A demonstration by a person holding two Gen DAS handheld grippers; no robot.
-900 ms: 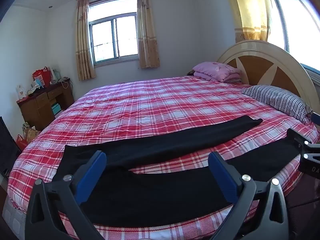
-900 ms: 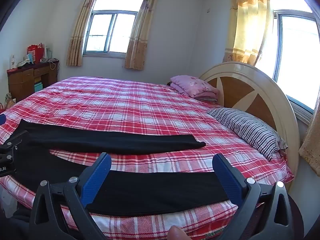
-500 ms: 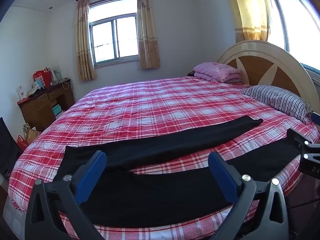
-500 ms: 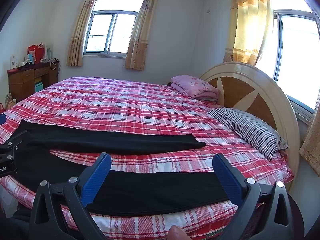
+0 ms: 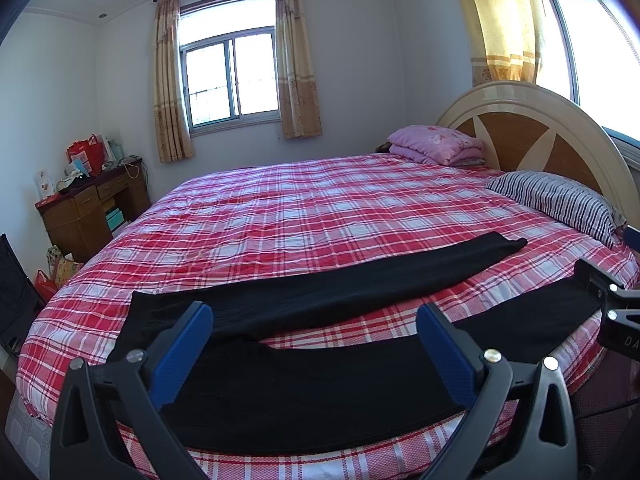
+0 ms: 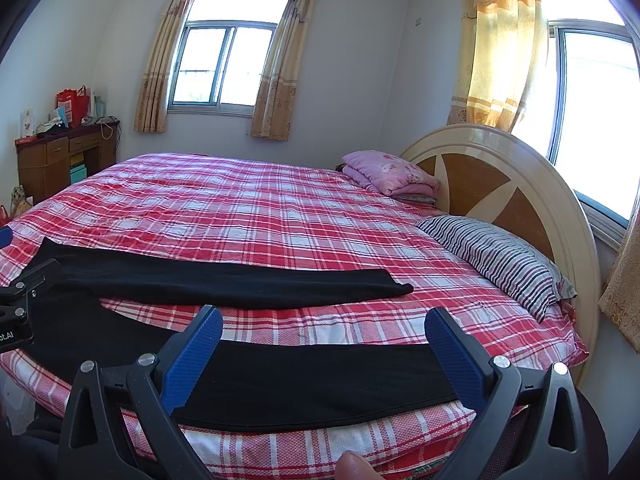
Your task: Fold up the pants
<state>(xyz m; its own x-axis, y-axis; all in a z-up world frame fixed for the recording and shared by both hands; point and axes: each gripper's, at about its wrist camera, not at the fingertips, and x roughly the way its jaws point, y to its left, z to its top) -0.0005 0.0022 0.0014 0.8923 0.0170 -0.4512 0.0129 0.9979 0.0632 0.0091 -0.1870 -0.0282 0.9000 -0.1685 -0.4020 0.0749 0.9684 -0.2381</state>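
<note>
Black pants (image 5: 320,376) spread flat along near edge of bed (image 5: 320,216), legs splayed; unfolded. Left claw (image 5: 316,344) and right claw (image 6: 324,344) wide open, empty, above near leg. Next, by judgement: grip near leg, carry over far leg.

Left gripper (image 5: 316,344) and right gripper (image 6: 324,348) both hover level, blue fingers (image 6: 192,356) spread wide, gripping nothing

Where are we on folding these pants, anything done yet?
Only the laying out looks done: the pants lie flat on the bed, legs spread apart. Nothing is in hand; the left tool and right tool are open above the near leg. Every fold is left.
</note>
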